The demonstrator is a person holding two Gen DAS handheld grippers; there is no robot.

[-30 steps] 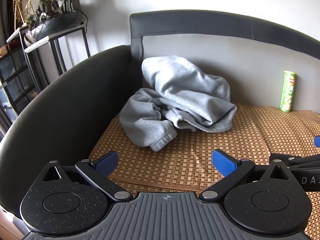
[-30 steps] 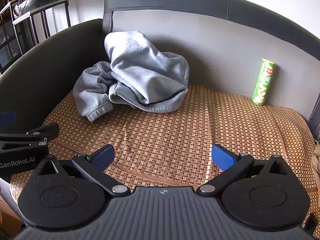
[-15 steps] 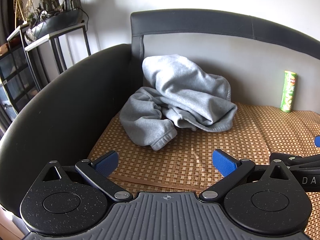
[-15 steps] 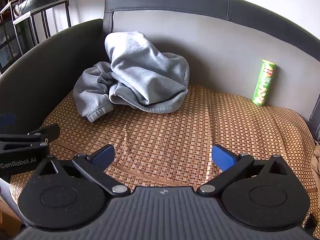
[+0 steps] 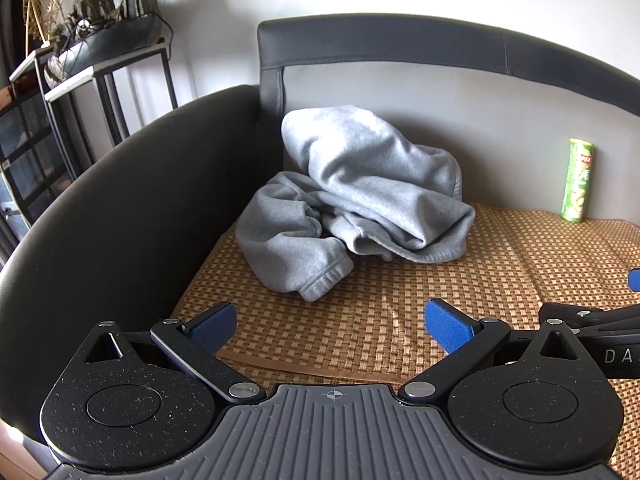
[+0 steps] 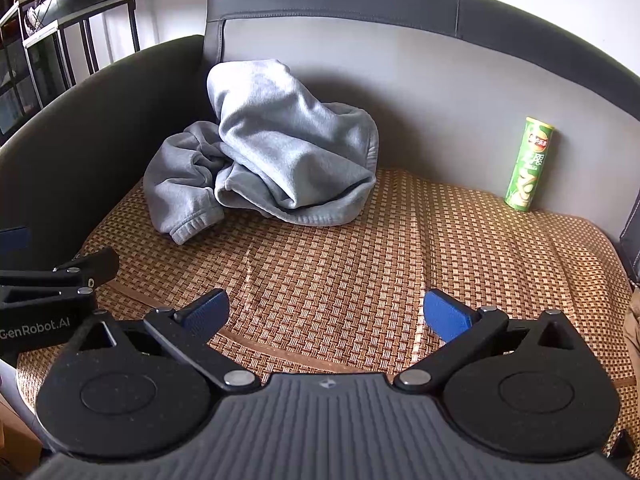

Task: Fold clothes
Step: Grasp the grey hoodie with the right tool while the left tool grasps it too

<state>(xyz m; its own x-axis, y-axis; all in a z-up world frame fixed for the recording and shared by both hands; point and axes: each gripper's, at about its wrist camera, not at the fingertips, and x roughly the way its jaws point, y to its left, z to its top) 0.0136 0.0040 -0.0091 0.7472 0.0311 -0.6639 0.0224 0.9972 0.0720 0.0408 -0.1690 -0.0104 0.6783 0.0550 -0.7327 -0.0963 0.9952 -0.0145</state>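
Bare woven mat lies open between the tools and the sweatshirt, with nothing standing on it. The sweatshirt is heaped in the sofa's back-left corner, pressed against the armrest and backrest, so those two sides are closed; its front and right sides are free. A green can stands upright against the backrest, well apart to the right. The left tool sits low at the mat's left edge.

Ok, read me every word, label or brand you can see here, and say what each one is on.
"GenRobot.AI": white print on the left gripper's body, seen from the right wrist.
"DA": cut off at the frame edge, on the right gripper's body, seen from the left wrist.
Green chip can: red logo and label print too blurred to read.
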